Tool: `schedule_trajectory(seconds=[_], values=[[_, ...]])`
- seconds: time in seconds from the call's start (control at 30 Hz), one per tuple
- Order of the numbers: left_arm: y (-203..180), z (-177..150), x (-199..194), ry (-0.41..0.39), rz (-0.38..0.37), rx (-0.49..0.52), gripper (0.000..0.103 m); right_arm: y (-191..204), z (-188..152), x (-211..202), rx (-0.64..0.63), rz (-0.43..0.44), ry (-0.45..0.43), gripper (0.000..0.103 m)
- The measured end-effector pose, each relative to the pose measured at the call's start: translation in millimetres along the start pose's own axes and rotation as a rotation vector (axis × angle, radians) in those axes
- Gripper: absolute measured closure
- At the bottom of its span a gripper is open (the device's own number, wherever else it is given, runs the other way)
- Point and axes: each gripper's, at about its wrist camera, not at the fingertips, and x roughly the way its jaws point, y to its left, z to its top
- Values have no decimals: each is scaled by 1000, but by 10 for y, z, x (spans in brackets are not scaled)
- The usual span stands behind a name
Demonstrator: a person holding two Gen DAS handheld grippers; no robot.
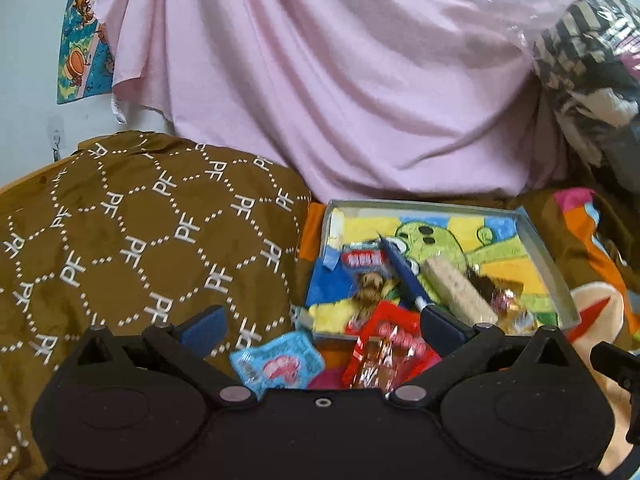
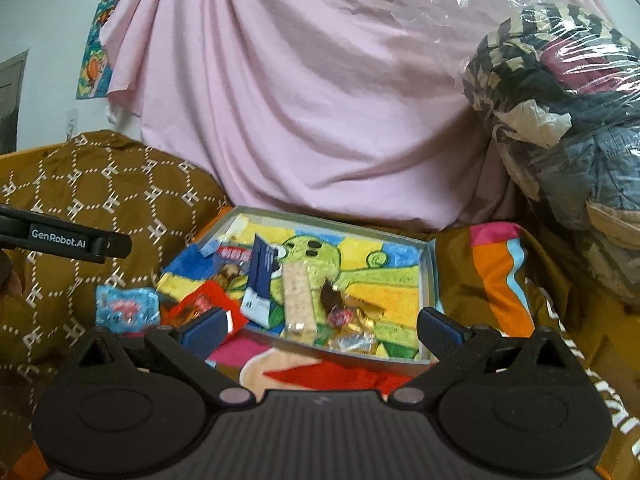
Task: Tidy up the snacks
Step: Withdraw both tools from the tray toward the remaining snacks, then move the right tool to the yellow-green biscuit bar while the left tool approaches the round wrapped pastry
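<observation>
Hanging behind everything, a pink sheet (image 2: 320, 100) covered the back wall, with a brown patterned pillow (image 1: 132, 232) to the left and a plastic-wrapped bundle of clothes (image 2: 560, 120) to the right. Below them a shallow tray (image 2: 430, 280) with a cartoon-printed floor lay on the bedding, evidently the place meant for collecting the snacks. Inside it were a pale wafer bar (image 2: 297, 296), a blue packet (image 2: 262, 276) propped on edge, and some gold-wrapped sweets (image 2: 352, 320) near the front wall. A red packet (image 1: 384, 344) straddled the tray's near corner, and a light blue packet (image 1: 276, 360) lay just outside on the bedding, probably awaiting its turn. The left gripper (image 1: 320, 328) hovered over those two with jaws spread wide and empty; the right gripper (image 2: 320, 328) stood likewise apart, holding nothing, before the tray.
</observation>
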Motion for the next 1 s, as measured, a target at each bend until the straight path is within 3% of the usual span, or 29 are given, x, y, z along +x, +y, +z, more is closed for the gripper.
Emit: schedule_trajectory(seconds=[0.17, 0.4, 0.67, 1.0], values=[[32, -168, -163, 24, -5, 28, 1, 92, -166, -93, -2, 15, 39, 0], [113, -435, -260, 120, 10, 48, 1, 212, -420, -117, -13, 50, 128, 0], [194, -689, -112, 244, 47, 43, 1, 338, -639, -2, 0, 101, 241, 0], [199, -854, 31, 365, 64, 45, 1, 459, -835, 113, -3, 124, 314, 0]])
